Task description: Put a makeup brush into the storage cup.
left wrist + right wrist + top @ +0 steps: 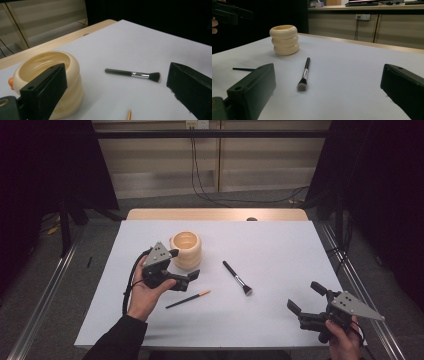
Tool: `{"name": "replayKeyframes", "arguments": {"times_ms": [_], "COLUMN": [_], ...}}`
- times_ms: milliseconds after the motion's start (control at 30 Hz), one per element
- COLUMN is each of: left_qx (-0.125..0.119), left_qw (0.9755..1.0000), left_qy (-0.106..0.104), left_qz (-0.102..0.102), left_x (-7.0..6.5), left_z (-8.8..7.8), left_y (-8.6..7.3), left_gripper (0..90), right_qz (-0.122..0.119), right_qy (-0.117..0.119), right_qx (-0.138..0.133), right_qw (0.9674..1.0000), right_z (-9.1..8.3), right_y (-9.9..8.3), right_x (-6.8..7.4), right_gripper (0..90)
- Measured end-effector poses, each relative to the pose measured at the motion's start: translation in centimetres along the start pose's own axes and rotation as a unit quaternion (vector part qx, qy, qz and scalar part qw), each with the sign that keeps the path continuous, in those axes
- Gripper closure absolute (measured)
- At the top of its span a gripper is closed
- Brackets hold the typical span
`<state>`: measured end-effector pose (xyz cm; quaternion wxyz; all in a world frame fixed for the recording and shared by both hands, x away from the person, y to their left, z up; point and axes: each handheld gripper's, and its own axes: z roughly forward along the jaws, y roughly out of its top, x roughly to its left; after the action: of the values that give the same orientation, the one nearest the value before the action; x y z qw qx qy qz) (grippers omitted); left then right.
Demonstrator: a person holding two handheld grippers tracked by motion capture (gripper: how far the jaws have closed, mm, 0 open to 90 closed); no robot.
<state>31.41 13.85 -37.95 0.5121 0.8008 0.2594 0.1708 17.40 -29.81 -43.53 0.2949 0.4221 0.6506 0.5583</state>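
A cream ribbed cup (186, 251) stands left of centre on the white tabletop (280, 250). My left gripper (186, 264) hovers at the cup's near side, open and empty, one jaw by the rim and one lower right. In the left gripper view the cup (72, 77) sits behind the left jaw. A black makeup brush (237, 278) (132, 74) (304, 73) lies mid-table. A thin orange-tipped brush (188, 299) (128, 115) (243, 69) lies below the left gripper. My right gripper (305, 297) (328, 85) is open and empty near the front right, facing the cup (284, 40).
The table's wooden far edge (215, 214) shows beyond the white sheet. Metal rails (45, 295) run along both sides of the table. Cables (200, 180) hang on the wall behind. A broad bare stretch of tabletop lies at the right and back.
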Motion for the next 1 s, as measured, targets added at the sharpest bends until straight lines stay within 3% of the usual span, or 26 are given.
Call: {"name": "replayKeyframes", "arguments": {"times_ms": [133, 233, 333, 433, 467, 633, 767, 900, 933, 967, 1000], "left_qx": [0.016, 0.048, 0.064, 0.085, 0.097, 0.129, 0.153, 0.194, 0.195, 0.210, 0.209], "left_qw": [0.9998, 0.9986, 0.9975, 0.9952, 0.9939, 0.9884, 0.9845, 0.9769, 0.9769, 0.9726, 0.9737], "left_qy": [-0.012, -0.022, -0.023, -0.047, -0.052, -0.078, -0.081, -0.082, -0.081, -0.088, -0.083], "left_qz": [0.002, 0.012, 0.018, 0.006, 0.015, 0.020, 0.026, 0.037, 0.031, 0.045, 0.034], "left_x": [0.1, 0.2, 0.3, 0.7, 0.8, 0.9, 0.9, 1.0, 0.8, 1.0, 0.8], "left_z": [0.4, 0.7, 0.9, 1.0, 1.0, 1.4, 1.8, 2.3, 2.4, 2.5, 2.7], "left_y": [0.3, 0.5, 0.6, 0.9, 1.0, 1.1, 0.9, 0.7, 0.6, 0.6, 0.4], "left_gripper": [3.2, 3.2, 3.7, 3.7, 3.7, 4.0, 4.2, 5.5, 5.8, 5.9, 6.0], "right_qz": [-0.001, 0.000, -0.001, 0.000, 0.000, -0.001, 0.000, 0.001, 0.003, 0.001, 0.000], "right_qy": [0.000, 0.000, -0.001, 0.000, -0.001, 0.000, 0.002, 0.003, 0.003, 0.003, 0.004], "right_qx": [0.000, 0.000, -0.001, 0.000, -0.002, 0.000, 0.001, 0.000, 0.001, 0.000, 0.000], "right_qw": [1.0000, 1.0000, 1.0000, 1.0000, 1.0000, 1.0000, 1.0000, 1.0000, 1.0000, 1.0000, 1.0000], "right_z": [0.0, 0.0, 0.0, 0.0, 0.0, 0.0, 0.0, 0.1, 0.0, 0.1, 0.1], "right_y": [0.0, 0.0, 0.0, 0.0, 0.0, 0.0, 0.0, 0.0, 0.0, 0.0, 0.0], "right_x": [0.0, 0.0, 0.0, 0.0, 0.0, 0.0, 0.0, 0.0, 0.0, 0.0, 0.0], "right_gripper": [0.0, 0.0, 0.0, 0.0, 0.0, 0.0, 0.0, 0.0, 0.0, 0.0, 0.0]}}
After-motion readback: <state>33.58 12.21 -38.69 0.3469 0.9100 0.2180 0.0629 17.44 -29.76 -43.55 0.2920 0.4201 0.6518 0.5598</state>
